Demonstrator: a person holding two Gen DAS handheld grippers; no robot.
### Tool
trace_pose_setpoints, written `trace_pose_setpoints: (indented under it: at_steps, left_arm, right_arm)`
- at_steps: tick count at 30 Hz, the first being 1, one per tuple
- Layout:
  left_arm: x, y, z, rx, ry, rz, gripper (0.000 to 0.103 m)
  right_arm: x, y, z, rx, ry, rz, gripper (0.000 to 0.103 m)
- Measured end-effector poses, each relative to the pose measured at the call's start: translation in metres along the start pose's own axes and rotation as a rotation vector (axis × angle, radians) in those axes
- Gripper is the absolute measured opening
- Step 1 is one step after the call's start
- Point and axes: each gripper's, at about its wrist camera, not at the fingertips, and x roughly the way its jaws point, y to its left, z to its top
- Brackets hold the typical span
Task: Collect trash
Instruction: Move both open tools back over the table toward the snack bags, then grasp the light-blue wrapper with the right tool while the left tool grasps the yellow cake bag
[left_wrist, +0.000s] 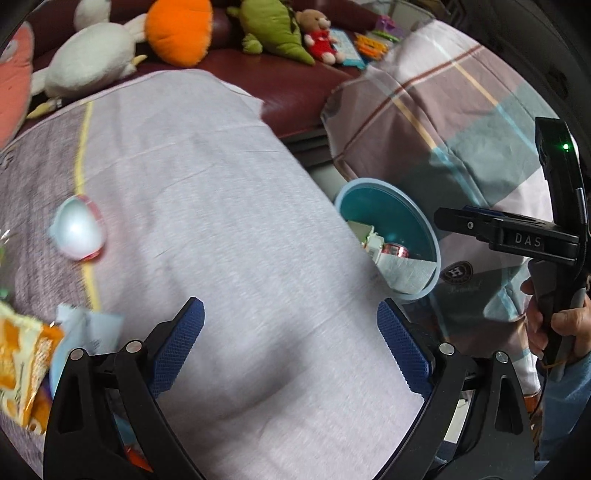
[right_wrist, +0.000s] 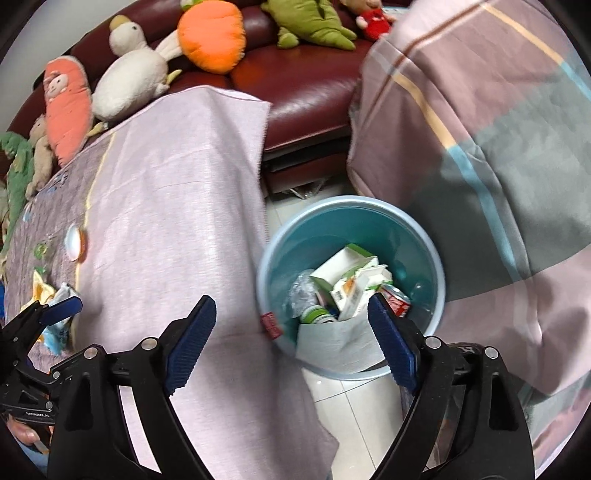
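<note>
Your left gripper (left_wrist: 290, 345) and right gripper (right_wrist: 291, 341) both stand wide and empty — the round blue plastic bin (right_wrist: 424, 258) with trash sits on the floor, right of the pink cloth-covered table (right_wrist: 177, 192).

Dark red leather sofa (right_wrist: 303, 92) along the far side, carrying plush toys: an orange carrot (right_wrist: 212, 37), a white goose (right_wrist: 129, 77) and a green dinosaur (right_wrist: 314, 26). Before the sofa, a tabletop under pale lilac cloth (right_wrist: 177, 192); beside it, white tiled floor (right_wrist: 351, 402); right of the sofa, a plaid blanket (right_wrist: 480, 129).
</note>
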Motion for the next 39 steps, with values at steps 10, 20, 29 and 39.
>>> trace_pose_setpoints:
  at_steps: [10, 20, 29, 39]
  left_arm:
    - [-0.051, 0.046, -0.031, -0.052, -0.065, 0.064, 0.096]
    - [-0.1, 0.114, -0.066, -0.132, -0.117, 0.155, 0.096]
    - [-0.12, 0.163, -0.093, -0.209, -0.13, 0.188, 0.097]
    - [-0.121, 0.208, -0.11, -0.276, -0.119, 0.191, 0.097]
  right_arm:
    - [-0.019, 0.071, -0.008, -0.109, -0.011, 0.041, 0.082]
    - [-0.031, 0.143, -0.02, -0.225, -0.004, 0.067, 0.082]
    - [-0.028, 0.204, -0.023, -0.311, 0.018, 0.085, 0.082]
    - [-0.01, 0.267, -0.028, -0.385, 0.066, 0.12, 0.082]
